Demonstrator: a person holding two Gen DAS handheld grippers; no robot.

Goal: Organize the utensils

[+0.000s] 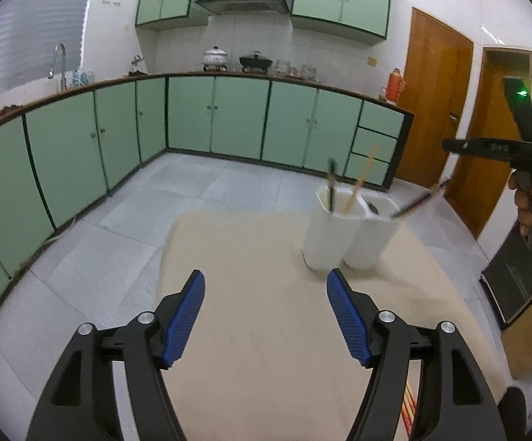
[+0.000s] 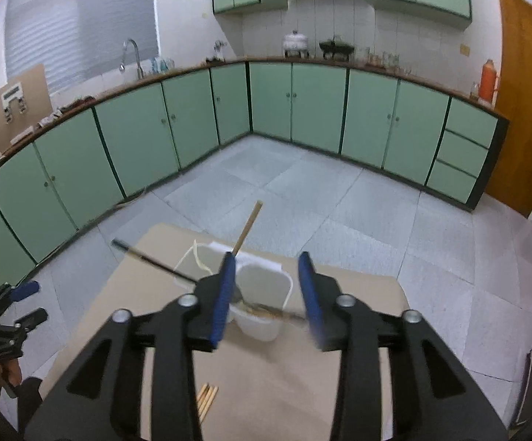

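Observation:
Two joined white holders (image 1: 343, 235) stand on the beige table (image 1: 251, 242). The left one holds a dark stick (image 1: 332, 183) and a wooden chopstick (image 1: 361, 180). A dark utensil (image 1: 420, 198) leans out of the right one. My left gripper (image 1: 266, 275) is open and empty, short of the holders. In the right wrist view my right gripper (image 2: 267, 257) hangs open over the holders (image 2: 266, 294). A blurred dark utensil (image 2: 266, 307) lies in the cup below its jaws, and the pads do not press on it.
Loose wooden chopsticks (image 2: 207, 397) lie on the table near its front. A person's hand (image 1: 530, 198) holds the right gripper's handle. Green cabinets (image 1: 229, 117) line the room beyond the grey tiled floor (image 1: 192, 183). A wooden door (image 1: 431, 103) stands at the right.

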